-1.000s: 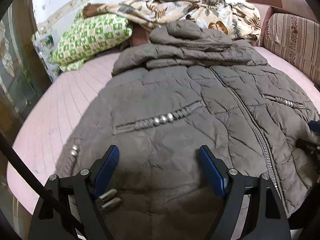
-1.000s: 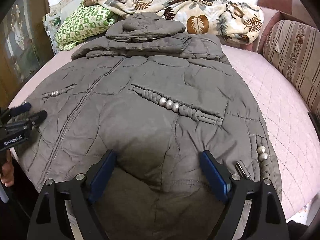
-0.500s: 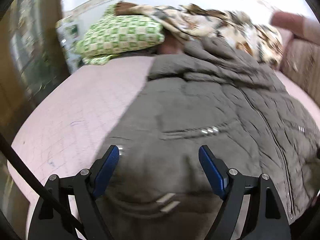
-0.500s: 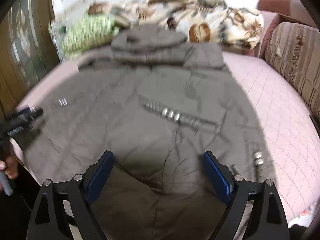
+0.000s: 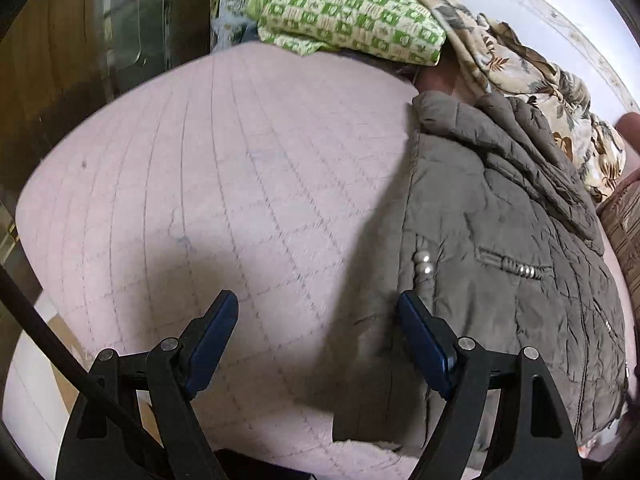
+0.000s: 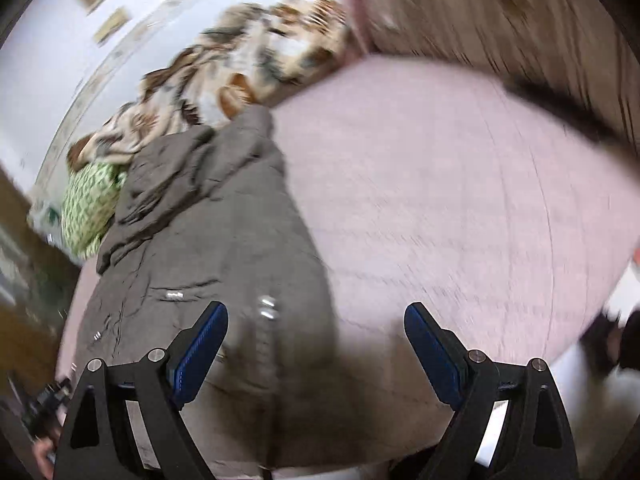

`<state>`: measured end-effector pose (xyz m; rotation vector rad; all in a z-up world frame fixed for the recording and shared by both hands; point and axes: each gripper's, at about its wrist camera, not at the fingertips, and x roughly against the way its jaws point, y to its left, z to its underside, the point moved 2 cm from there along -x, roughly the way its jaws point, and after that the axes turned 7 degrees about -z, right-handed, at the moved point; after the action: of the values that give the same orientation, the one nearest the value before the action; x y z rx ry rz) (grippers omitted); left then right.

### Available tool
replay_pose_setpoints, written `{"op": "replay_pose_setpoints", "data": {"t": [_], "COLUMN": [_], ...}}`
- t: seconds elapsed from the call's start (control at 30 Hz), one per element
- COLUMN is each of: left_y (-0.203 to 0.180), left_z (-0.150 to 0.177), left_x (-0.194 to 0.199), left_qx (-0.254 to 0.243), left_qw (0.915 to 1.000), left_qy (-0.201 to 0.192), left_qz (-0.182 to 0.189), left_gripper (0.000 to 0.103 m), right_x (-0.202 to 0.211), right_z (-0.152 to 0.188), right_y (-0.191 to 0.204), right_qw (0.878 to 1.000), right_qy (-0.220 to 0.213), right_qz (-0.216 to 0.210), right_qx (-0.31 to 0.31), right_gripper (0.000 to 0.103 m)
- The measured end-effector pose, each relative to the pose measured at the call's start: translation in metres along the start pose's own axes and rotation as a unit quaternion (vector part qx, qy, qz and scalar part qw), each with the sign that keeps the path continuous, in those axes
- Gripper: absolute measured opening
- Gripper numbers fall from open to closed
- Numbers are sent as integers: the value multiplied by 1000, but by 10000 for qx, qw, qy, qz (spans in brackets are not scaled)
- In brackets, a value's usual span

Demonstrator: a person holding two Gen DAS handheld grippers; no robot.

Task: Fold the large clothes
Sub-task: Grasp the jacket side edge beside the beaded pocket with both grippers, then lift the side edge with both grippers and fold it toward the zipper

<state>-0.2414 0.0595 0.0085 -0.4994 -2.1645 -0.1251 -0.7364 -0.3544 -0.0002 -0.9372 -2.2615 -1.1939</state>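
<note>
A large grey-brown quilted hooded jacket (image 5: 500,240) lies flat on a pink quilted bed (image 5: 240,180). In the left wrist view it fills the right side, its left edge with pearl beads (image 5: 423,263) just ahead of the right finger. My left gripper (image 5: 318,320) is open and empty above the bed beside the jacket's left edge. In the blurred right wrist view the jacket (image 6: 208,260) lies on the left. My right gripper (image 6: 316,332) is open and empty over the jacket's right edge and the bed (image 6: 440,200).
A green checked pillow (image 5: 352,12) and a leaf-print blanket (image 5: 520,68) lie at the bed's far end. A wooden cabinet with glass (image 5: 100,40) stands left of the bed. A striped sofa back (image 6: 520,20) runs along the right side.
Both grippers swung outward from the jacket's middle: the left to the jacket's left edge, the right to its right edge. Both stayed open and empty. The jacket has not moved.
</note>
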Motion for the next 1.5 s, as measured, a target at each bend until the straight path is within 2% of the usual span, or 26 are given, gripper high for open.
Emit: {"op": "replay_pose_setpoints", "data": {"t": [0.1,0.23,0.47,0.63,0.83,0.9,0.93,0.97,1.03,1.07,1.23,1.5], "left_y": [6,10,11,-4,-26,-33,-36,-41,-49,-51,-53,-54], "left_z": [7,9,20,42,45,43,42,42,42,42,43,45], "left_x": [-7,-10,-4,5,5,5,5,6,6,6,4,3], "left_qx": [230,395,571,477,170,47,1,-73,-251,-296,-358,-383], "left_qw": [9993,9983,9974,9966,9989,9993,9992,9989,9991,9991,9991,9990], "left_qy": [237,320,292,375,169,84,41,13,-67,-79,-126,-202], "left_qz": [178,277,322,562,400,373,391,459,332,287,195,129], "left_gripper": [81,81,81,81,81,79,69,63,59,59,59,61], "right_x": [-6,-7,-15,-19,-25,-29,-29,-29,-30,-30,-29,-25], "right_z": [8,13,48,67,63,61,61,62,62,62,65,65], "right_y": [-15,-7,19,37,38,39,39,41,41,39,38,27], "right_qw": [9983,9984,9943,9913,9916,9931,9937,9951,9962,9960,9964,9926], "right_qy": [198,235,573,667,470,430,432,425,443,446,378,275], "right_qz": [-270,-325,-855,-1113,-1163,-1053,-999,-873,-752,-767,-758,-1125], "right_qx": [-473,-402,-286,-223,-318,-292,-252,-161,-54,-57,86,-367], "right_gripper": [93,93,93,93,91,87,81,68,55,53,52,52]}}
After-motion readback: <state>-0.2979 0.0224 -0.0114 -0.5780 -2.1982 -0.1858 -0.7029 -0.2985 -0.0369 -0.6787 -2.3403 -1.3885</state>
